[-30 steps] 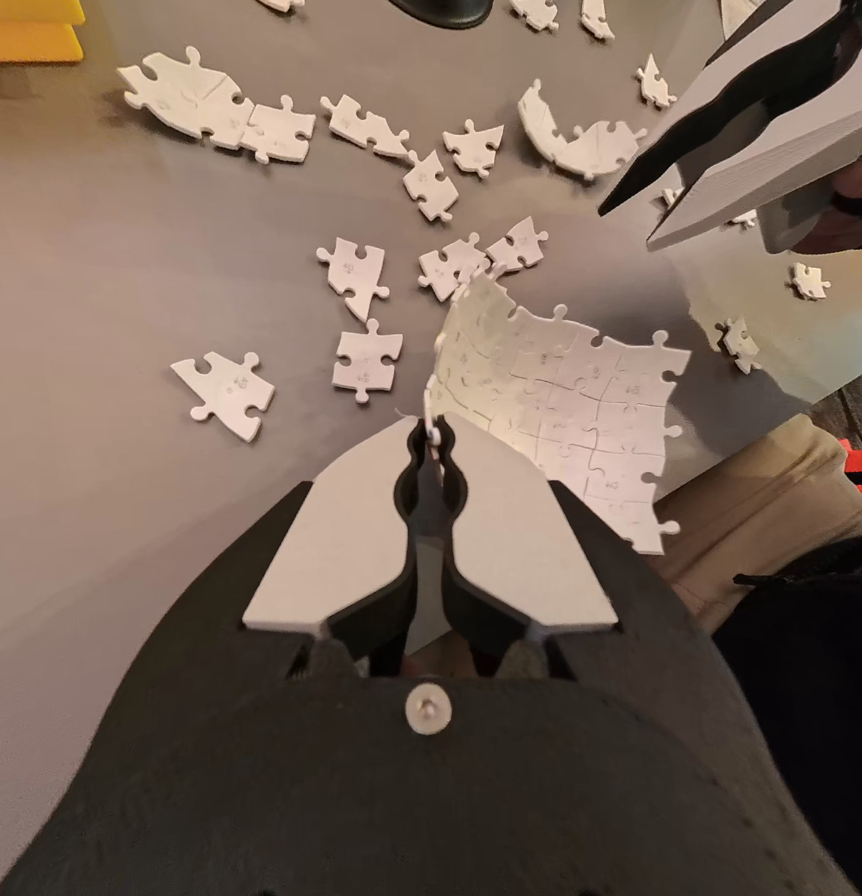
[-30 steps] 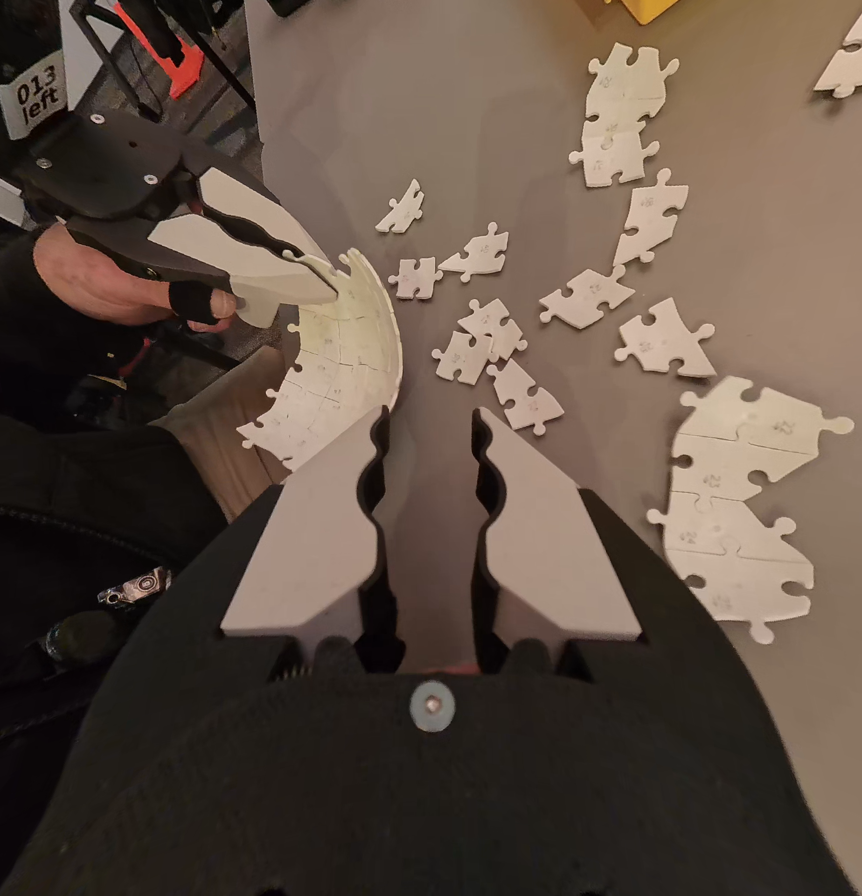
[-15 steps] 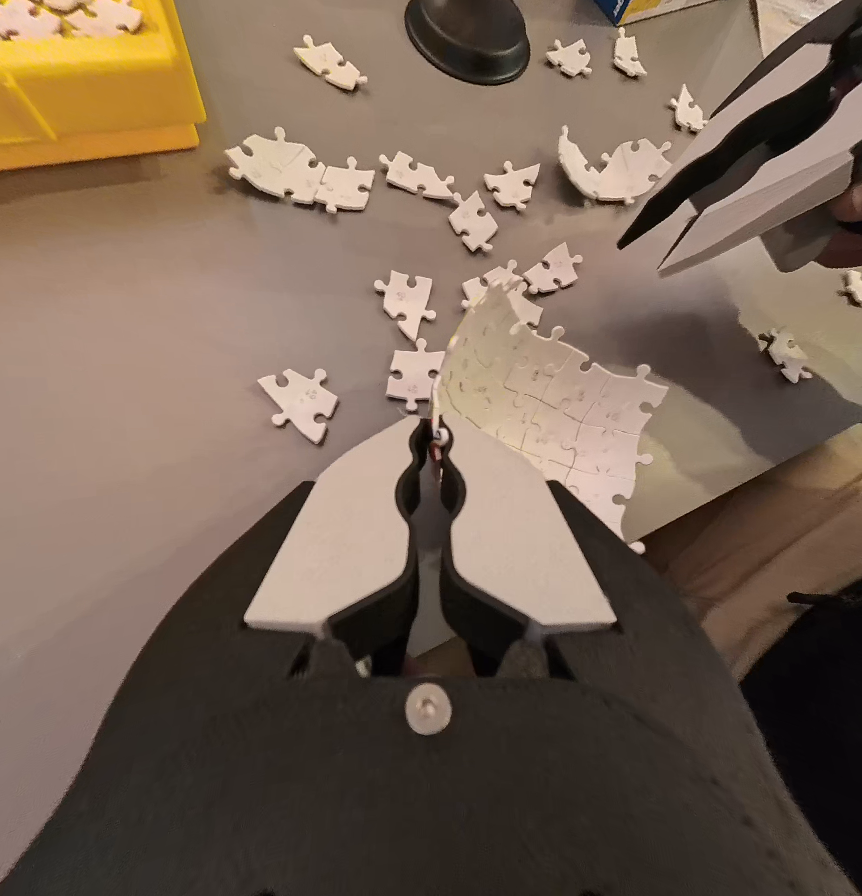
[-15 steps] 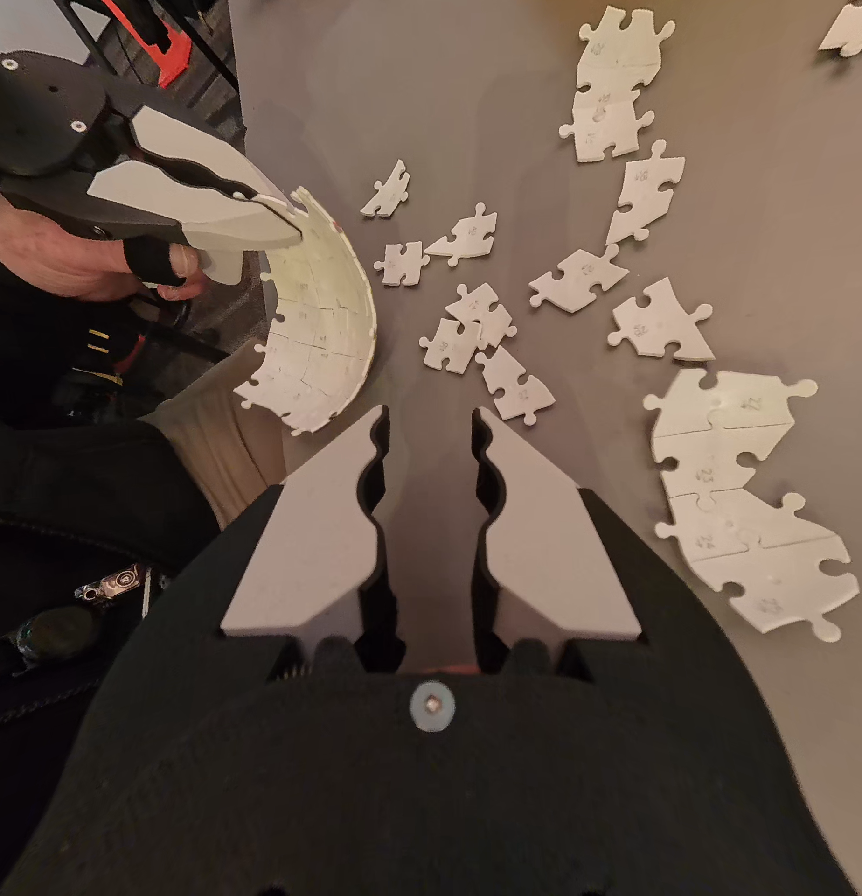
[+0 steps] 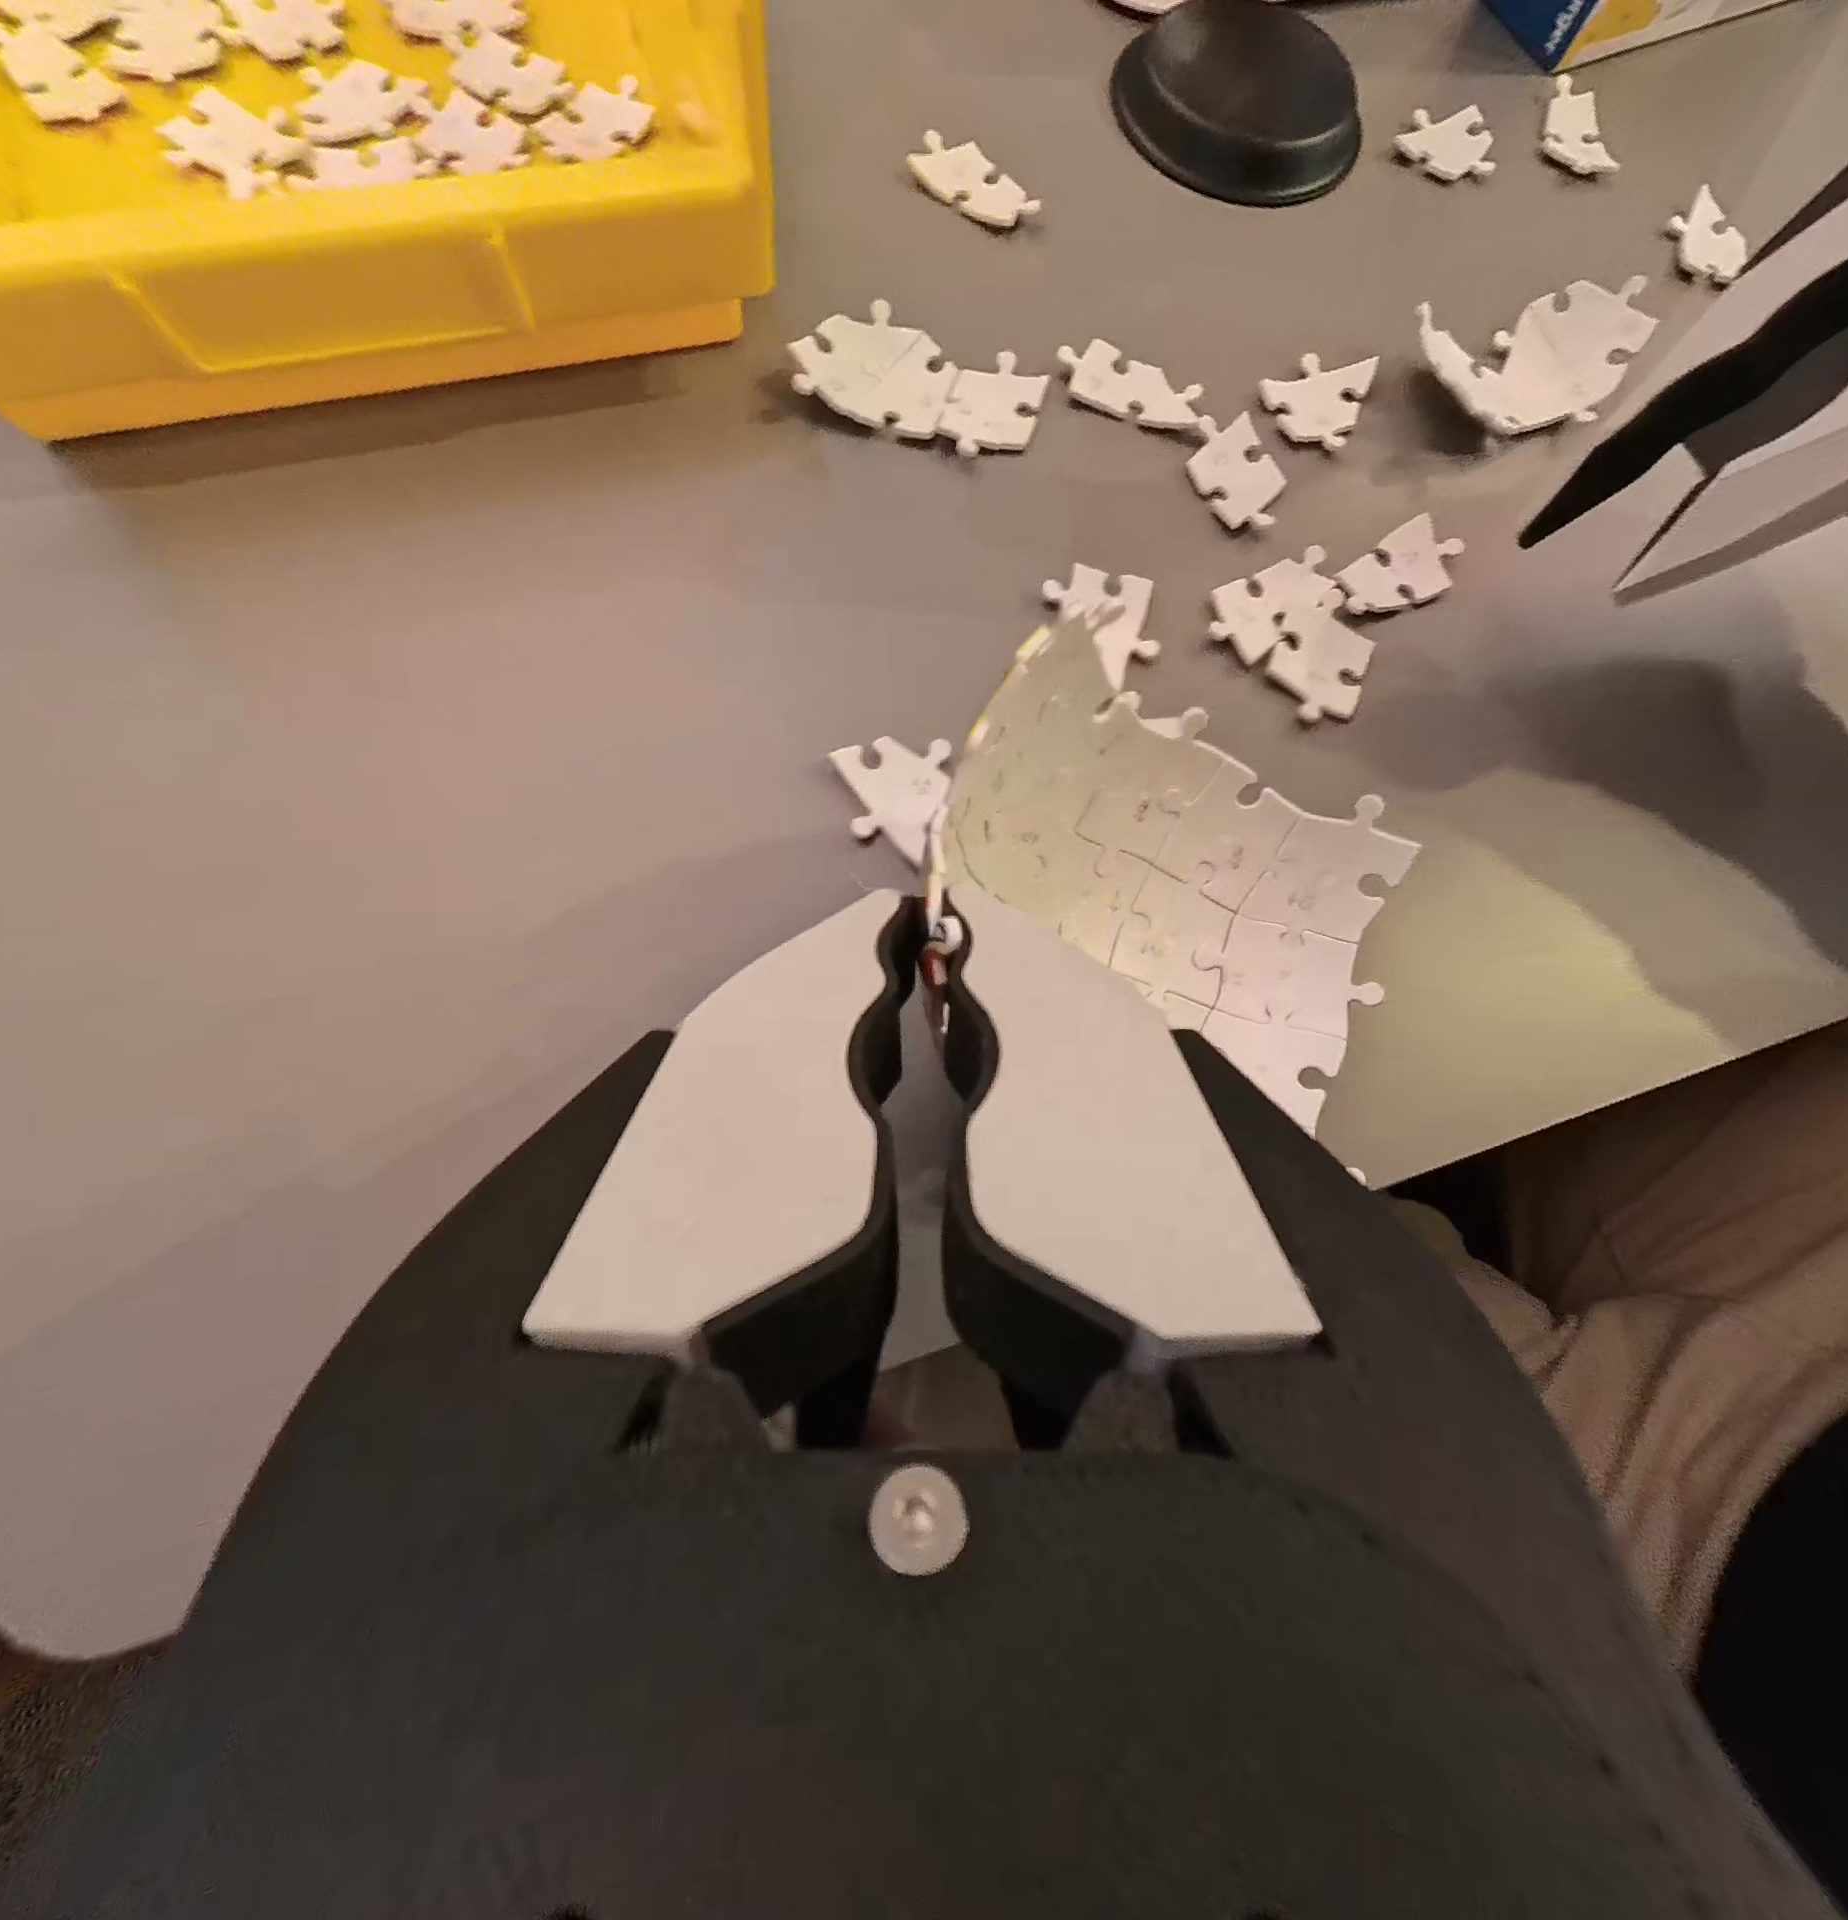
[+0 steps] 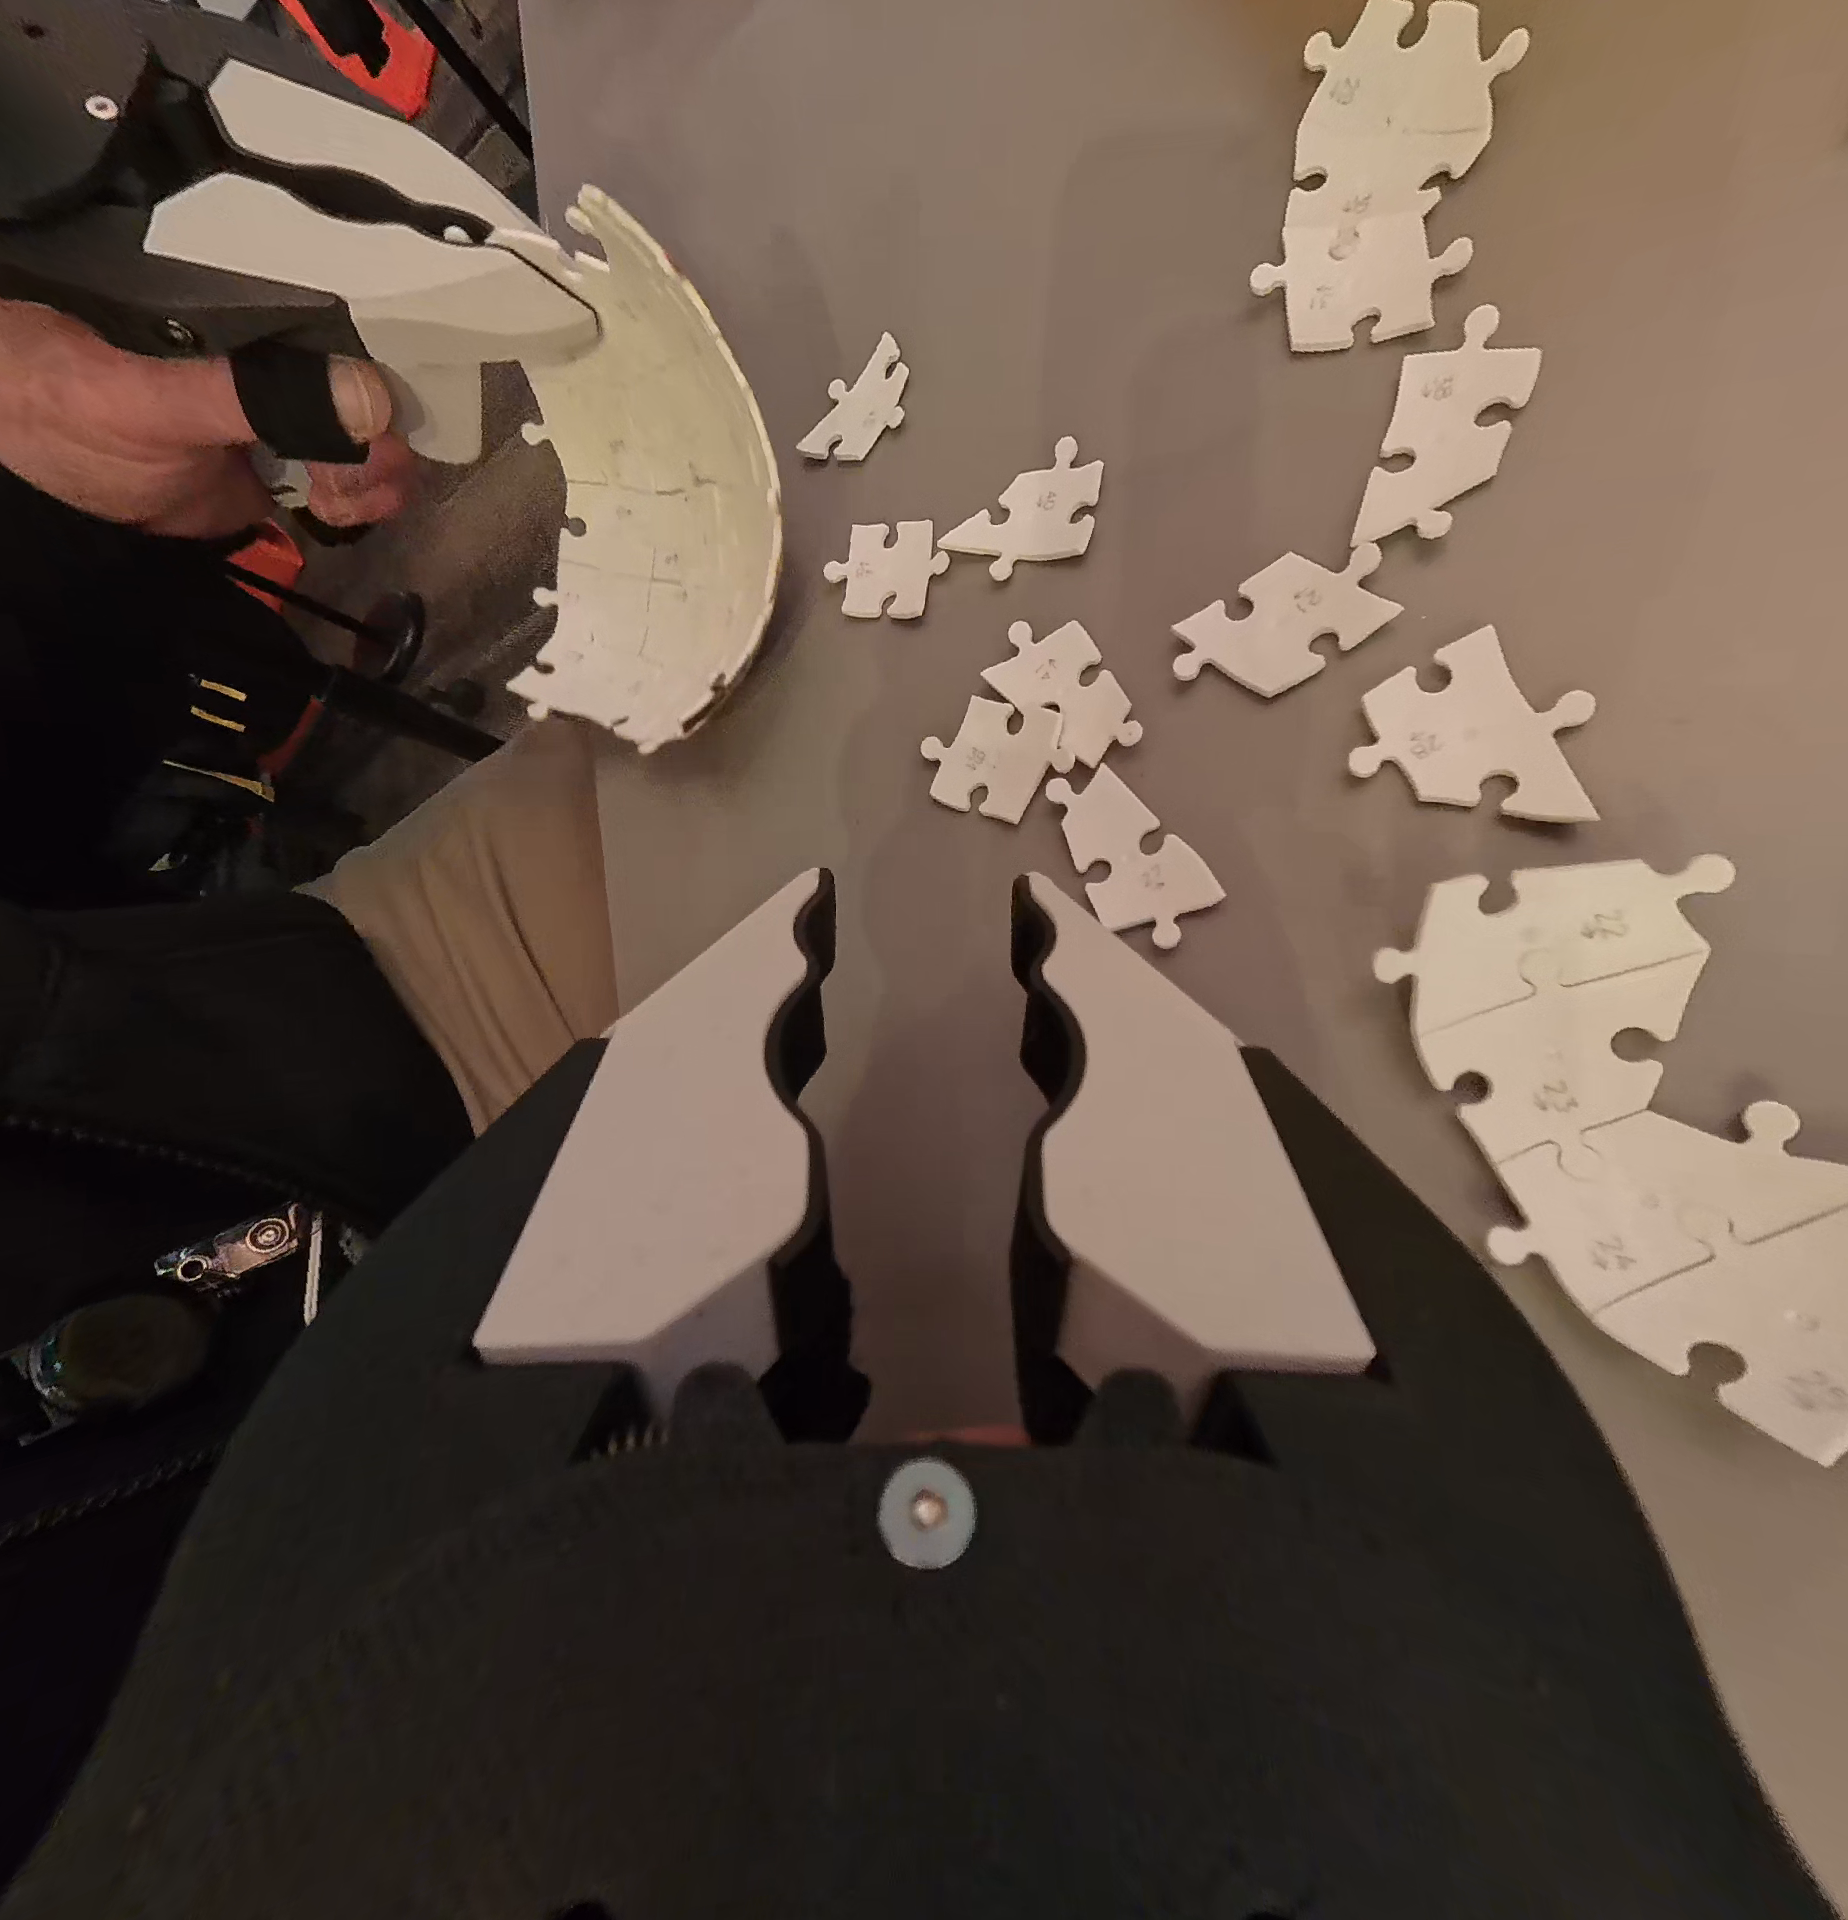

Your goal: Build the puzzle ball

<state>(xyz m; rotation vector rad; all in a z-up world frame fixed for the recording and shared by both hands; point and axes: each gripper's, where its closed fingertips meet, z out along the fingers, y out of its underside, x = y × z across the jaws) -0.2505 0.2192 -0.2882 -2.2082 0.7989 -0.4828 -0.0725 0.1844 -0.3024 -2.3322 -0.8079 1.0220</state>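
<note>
Left gripper [image 5: 935, 925] has lifted and pulled back since a second ago: yellow bin [image 5: 380, 281] of loose pieces now in its view, curved shell section [image 5: 1190, 883] higher off the grey table [image 5: 380, 727]. Fingers clamped on the shell's edge, shell hangs in the air over the table's near edge, concave side facing the camera. Right gripper [image 6: 925, 894] spread with nothing between the fingers, hovering above bare table, well apart from the shell [image 6: 660, 499]. Single white pieces [image 6: 1013, 727] scattered ahead of it; joined strip of pieces [image 6: 1585, 1091] lies flat to its right. Black round base [image 5: 1237, 114] at the far side
</note>
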